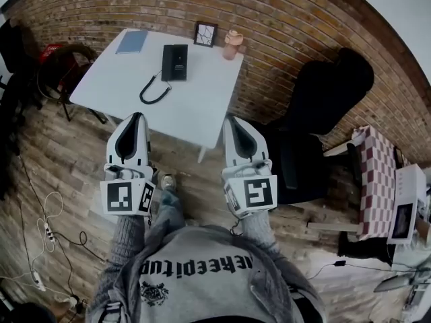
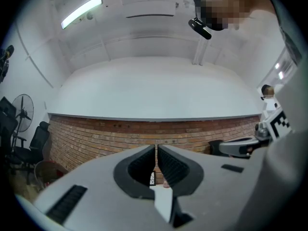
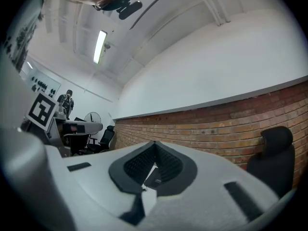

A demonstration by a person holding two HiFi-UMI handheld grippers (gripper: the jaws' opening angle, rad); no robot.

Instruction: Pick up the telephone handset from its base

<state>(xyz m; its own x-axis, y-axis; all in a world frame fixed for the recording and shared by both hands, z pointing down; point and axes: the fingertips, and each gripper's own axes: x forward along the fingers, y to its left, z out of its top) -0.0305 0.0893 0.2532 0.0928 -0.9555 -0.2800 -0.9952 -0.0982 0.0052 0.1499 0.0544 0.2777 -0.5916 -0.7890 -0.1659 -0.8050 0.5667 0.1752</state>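
Left hand-held gripper: jaws are seen pressed together in its own view, nothing between them. Right hand-held gripper: jaws are closed tip to tip as well, nothing clamped. Both are held side by side, pointing the same way, with their tips at the near edge of the white surface in the head view.

Telephone handset is seated on its base, untouched. It lies on the surface ahead of both hand-held grippers, well apart from them and closer to the left one's line than the right's. The coiled cord is looped from the base back toward the left hand-held gripper.

Beyond the telephone, at the surface's far edge:
- a blue notebook ahead-left of the left hand-held gripper
- a picture frame between the two lines
- a pinkish cup straight ahead of the right hand-held gripper

A black office chair is placed to the right of the right hand-held gripper, against the brick wall.
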